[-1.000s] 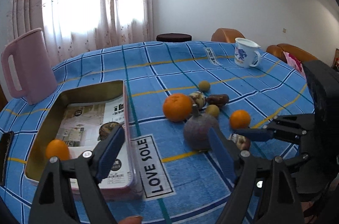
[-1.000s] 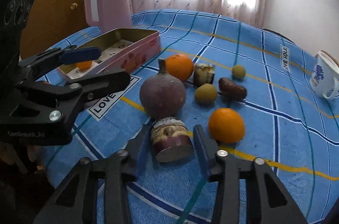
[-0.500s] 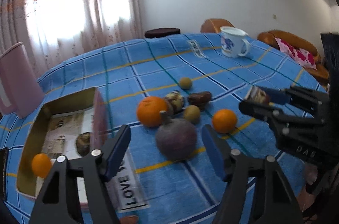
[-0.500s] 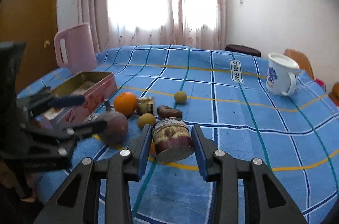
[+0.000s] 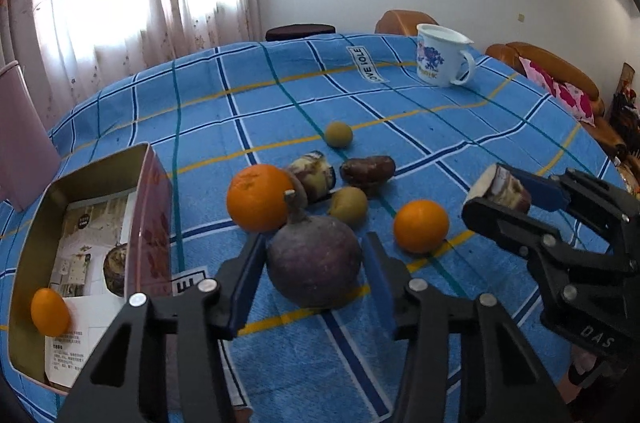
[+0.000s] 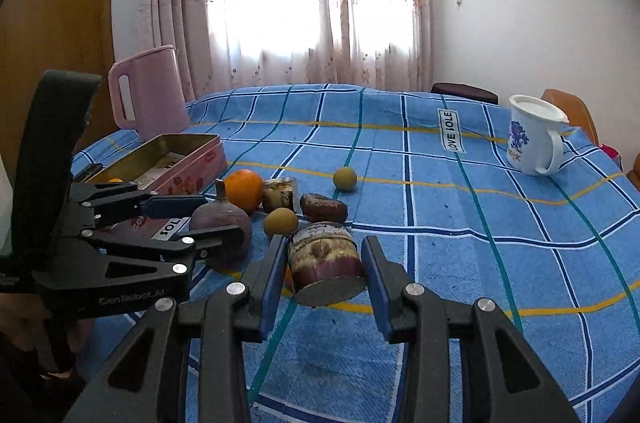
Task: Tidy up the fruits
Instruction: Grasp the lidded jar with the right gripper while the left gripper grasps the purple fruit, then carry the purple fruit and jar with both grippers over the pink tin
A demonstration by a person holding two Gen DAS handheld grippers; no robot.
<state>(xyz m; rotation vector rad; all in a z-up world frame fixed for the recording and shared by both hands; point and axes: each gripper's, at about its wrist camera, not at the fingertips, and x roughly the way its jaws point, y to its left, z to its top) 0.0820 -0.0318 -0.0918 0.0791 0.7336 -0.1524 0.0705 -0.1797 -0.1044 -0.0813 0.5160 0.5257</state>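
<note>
A large purple fruit with a stem (image 5: 314,259) sits on the blue checked cloth. My left gripper (image 5: 315,239) is closing on it, and its pads meet both sides. From the right wrist view, that left gripper (image 6: 220,217) straddles the purple fruit (image 6: 224,227). My right gripper (image 6: 325,243) is shut on a cut purple-skinned fruit piece (image 6: 326,263), held above the cloth at the right (image 5: 498,187). Behind lie a big orange (image 5: 260,197), a small orange (image 5: 420,226), two greenish round fruits (image 5: 348,205), a brown date (image 5: 368,169) and another cut piece (image 5: 314,169).
An open pink tin (image 5: 150,207) at the left holds a small orange (image 5: 50,311) and a brown piece (image 5: 116,269) on printed paper. A white mug (image 5: 440,59) stands at the far right, a pink jug (image 6: 148,91) at the far left. Chairs ring the table.
My left gripper swung from over the tin to the purple fruit and narrowed around it. My right gripper lifted the cut piece off the cloth and carried it to the right.
</note>
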